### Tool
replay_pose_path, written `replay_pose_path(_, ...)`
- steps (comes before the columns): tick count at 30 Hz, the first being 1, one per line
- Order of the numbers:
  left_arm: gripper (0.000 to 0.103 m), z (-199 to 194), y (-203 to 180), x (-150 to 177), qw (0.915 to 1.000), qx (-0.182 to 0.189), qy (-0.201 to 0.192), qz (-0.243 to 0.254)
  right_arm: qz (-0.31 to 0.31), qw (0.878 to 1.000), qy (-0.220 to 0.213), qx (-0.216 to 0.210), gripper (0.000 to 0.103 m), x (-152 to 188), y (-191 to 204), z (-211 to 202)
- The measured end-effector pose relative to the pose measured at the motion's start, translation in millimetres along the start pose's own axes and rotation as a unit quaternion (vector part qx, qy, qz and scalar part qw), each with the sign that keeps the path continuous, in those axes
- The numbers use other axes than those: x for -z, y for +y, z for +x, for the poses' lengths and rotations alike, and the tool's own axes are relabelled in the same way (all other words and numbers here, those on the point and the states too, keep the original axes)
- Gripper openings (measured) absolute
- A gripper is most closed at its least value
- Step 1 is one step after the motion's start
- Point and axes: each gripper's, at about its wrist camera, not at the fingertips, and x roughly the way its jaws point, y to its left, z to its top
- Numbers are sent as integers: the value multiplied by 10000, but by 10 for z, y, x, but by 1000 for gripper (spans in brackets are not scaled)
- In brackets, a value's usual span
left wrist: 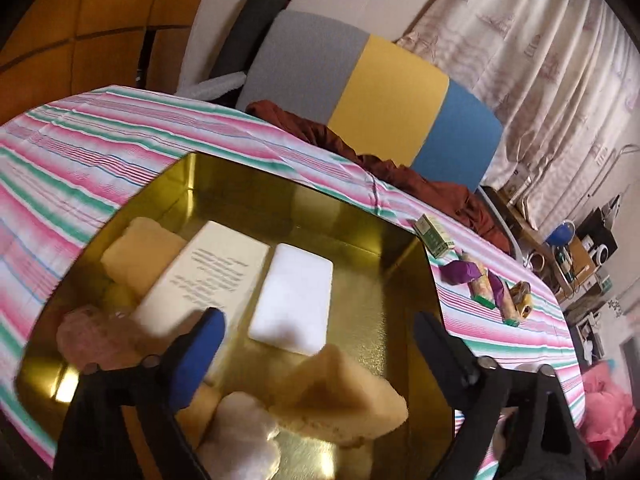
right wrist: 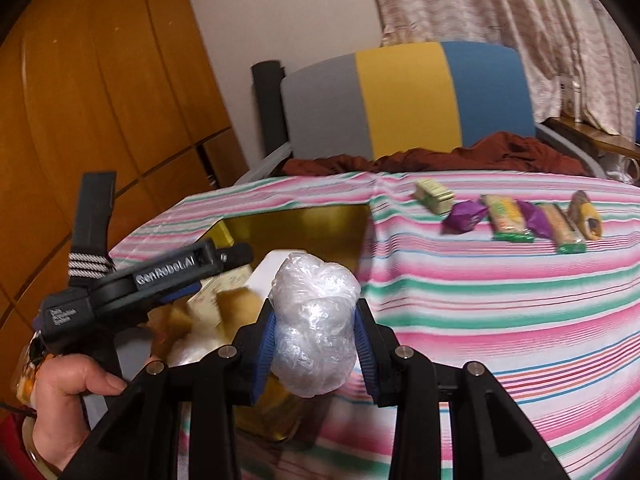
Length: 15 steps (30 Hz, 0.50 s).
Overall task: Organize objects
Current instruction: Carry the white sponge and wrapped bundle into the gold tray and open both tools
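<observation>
We are mid-way through filling the shallow gold metal tin (left wrist: 384,216) on the striped-cloth counter (left wrist: 100,152). Our left tongs (left wrist: 316,344) stand wide apart and empty over the tin, where a tan sponge wedge (left wrist: 340,404) lies just below them. Our right tongs (right wrist: 316,344) are clamped on a crumpled clear plastic-wrap ball (right wrist: 316,320), held above the tin's near edge. Next, we judge, that ball needs carrying over a free patch of the tin floor before release.
</observation>
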Motion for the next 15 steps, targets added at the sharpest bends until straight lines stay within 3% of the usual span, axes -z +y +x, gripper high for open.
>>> replay_pose_path(8, 103, -479, 184, -150, 9976, -135, -645, -215, -151, 9967, 506, -613, 38, 74, 221, 176)
replay_pose_path(15, 103, -680, 389, -184, 9941, -320, -888, -528, -360, 9916, 881, -881, 39, 152, 443, 342)
